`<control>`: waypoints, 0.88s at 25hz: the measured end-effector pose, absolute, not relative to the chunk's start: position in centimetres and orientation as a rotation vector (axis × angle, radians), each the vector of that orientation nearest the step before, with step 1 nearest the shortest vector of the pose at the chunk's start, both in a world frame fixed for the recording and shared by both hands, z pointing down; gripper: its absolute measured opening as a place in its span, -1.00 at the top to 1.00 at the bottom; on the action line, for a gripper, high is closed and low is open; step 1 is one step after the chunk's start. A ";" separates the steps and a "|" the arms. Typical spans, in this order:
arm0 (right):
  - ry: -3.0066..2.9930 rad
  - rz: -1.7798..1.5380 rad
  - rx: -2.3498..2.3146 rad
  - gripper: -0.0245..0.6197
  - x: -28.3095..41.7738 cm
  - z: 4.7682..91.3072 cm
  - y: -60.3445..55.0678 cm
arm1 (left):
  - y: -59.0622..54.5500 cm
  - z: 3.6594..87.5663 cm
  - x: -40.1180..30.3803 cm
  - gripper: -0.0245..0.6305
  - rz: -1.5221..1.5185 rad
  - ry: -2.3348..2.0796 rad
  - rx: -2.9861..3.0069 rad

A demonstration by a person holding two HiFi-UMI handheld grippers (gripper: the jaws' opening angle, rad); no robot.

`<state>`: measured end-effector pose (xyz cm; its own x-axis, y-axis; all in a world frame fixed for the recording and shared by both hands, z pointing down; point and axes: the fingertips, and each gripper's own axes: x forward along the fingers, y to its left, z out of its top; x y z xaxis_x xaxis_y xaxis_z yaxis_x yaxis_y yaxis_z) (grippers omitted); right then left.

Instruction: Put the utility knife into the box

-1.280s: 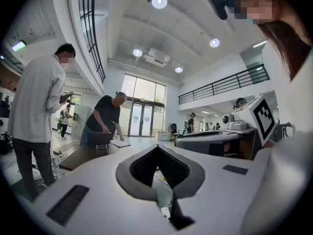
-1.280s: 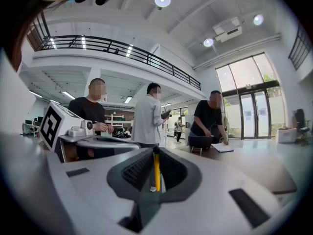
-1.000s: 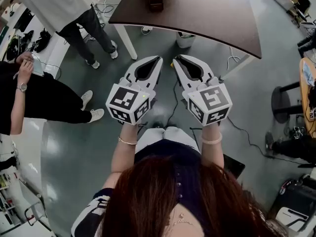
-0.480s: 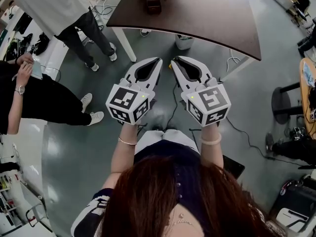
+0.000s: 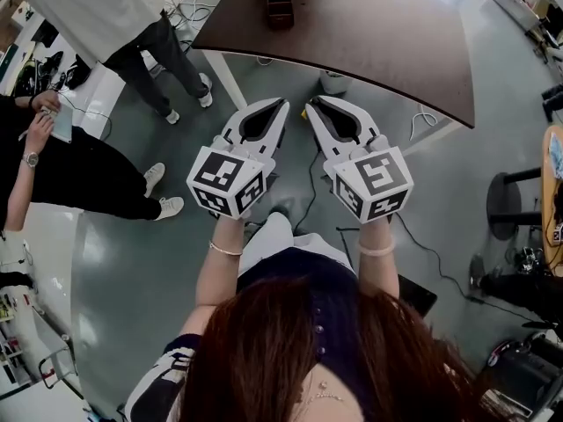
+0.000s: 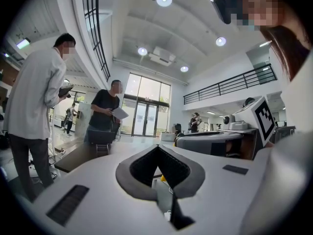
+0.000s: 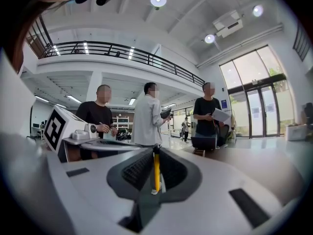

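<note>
No utility knife shows in any view. A small dark box-like item (image 5: 280,3) stands on the dark brown table (image 5: 369,33) ahead, seen again low on the table in the left gripper view (image 6: 100,148) and the right gripper view (image 7: 198,152). My left gripper (image 5: 283,104) (image 6: 157,147) and right gripper (image 5: 310,105) (image 7: 155,148) are held side by side at chest height over the floor, short of the table. Both are shut with tips meeting and nothing held. A thin yellow strip (image 7: 156,170) shows through the right jaws' hollow; I cannot tell what it is.
Two people stand at the left, one in a light coat (image 5: 106,16), one in black (image 5: 79,178). Cables (image 5: 422,253) run across the grey floor. A white bin (image 5: 334,82) sits under the table. A stool (image 5: 515,200) and another table's edge (image 5: 552,165) are at the right.
Both grippers stay shut and almost in place. The table and the people have shifted slightly in the head view, and a light trouser leg has come forward under the grippers.
</note>
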<state>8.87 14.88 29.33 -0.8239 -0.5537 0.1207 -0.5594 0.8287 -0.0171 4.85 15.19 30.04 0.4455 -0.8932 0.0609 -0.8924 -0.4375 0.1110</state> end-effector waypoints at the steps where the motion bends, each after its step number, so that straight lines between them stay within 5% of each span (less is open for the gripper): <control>1: -2.899 0.081 0.879 0.78 8.7 29.4 14.3 | 14.6 30.2 4.7 0.95 -0.008 -1.590 2.558; 22: -2.855 0.073 0.988 0.78 0.2 29.6 -5.1 | -5.2 30.8 -4.0 0.95 0.013 -1.506 2.606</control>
